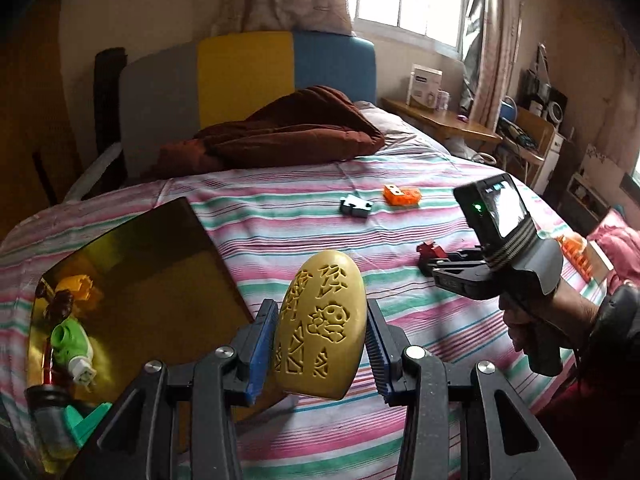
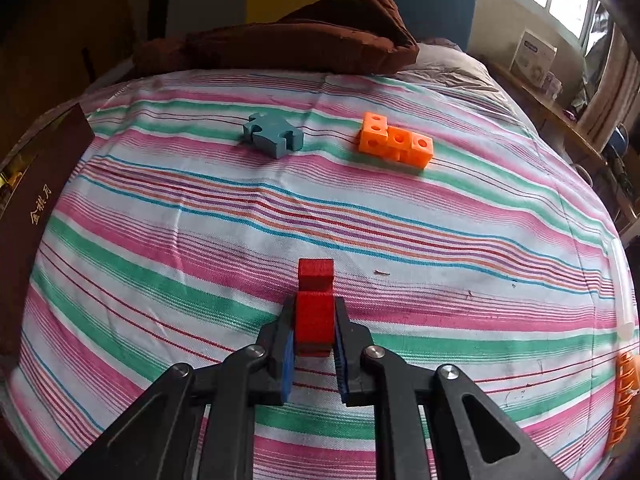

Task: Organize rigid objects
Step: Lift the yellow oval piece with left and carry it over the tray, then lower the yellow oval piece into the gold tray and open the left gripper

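Left claw is clamped on a mustard-yellow, egg-shaped block carved with symbols, its blue pads pressing the block's two sides and holding it clear of the bed. Right claw is closed tight on a small red stepped block, which sits low against the striped sheet; whether it rests on the fabric or is just lifted cannot be told. A hand grips the right tool's handle at the edge of the left view.

Just left of the yellow block lies a shallow box with a gold, mirror-like inside. Several toys already lie in it, among them a green and white piece and a yellow-orange one. A teal puzzle-shaped piece and an orange strip of joined cubes remain loose farther up the bed, near each other but apart. A brown blanket is bunched beyond them.

Both hands appear to be mid-collection, each carrying one piece toward the box. The next move likely calls for swinging the yellow block over the box's open inside and lowering it before letting go, avoiding the toys already there. The red block would follow, then the teal and orange pieces.
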`<state>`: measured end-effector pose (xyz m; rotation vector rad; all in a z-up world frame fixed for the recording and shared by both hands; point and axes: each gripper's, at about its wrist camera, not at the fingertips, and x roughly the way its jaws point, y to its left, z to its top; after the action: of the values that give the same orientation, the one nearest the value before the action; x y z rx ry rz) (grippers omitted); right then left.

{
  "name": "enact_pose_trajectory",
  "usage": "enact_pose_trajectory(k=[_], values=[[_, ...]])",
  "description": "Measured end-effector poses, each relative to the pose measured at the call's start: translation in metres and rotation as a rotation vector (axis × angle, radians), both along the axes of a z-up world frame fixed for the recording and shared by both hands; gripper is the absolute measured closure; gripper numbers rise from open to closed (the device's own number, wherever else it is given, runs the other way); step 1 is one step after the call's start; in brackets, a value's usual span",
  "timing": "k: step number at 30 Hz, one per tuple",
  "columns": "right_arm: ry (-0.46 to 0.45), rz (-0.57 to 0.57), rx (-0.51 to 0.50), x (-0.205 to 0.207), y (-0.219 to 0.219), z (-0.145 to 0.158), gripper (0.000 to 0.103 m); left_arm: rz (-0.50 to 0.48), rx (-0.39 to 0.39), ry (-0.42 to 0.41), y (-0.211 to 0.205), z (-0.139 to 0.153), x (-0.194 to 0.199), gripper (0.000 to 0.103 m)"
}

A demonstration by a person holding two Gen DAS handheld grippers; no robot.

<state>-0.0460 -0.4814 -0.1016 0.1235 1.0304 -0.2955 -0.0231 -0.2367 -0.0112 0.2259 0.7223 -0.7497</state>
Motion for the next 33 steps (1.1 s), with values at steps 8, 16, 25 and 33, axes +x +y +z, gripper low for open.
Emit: enact_pose_trajectory(k=[8, 16, 25, 33], values=[[0.000, 0.040, -0.089, 0.000, 0.013, -0.002, 0.089, 0.095, -0.053, 0.056, 0.052, 0.009, 0.023, 0.060], [0.010, 0.046, -0.100, 0.003, 0.014, -0.001, 0.089, 0.326, -0.132, 0.167, 0.156, 0.006, 0.068, 0.060], [0.029, 0.059, -0.131, 0.004, 0.019, 0.000, 0.089, 0.447, -0.199, 0.379, 0.182, -0.024, 0.121, 0.060], [0.037, 0.064, -0.131, 0.005, 0.019, 0.000, 0.089, 0.488, -0.123, 0.395, 0.144, -0.039, 0.180, 0.060]])
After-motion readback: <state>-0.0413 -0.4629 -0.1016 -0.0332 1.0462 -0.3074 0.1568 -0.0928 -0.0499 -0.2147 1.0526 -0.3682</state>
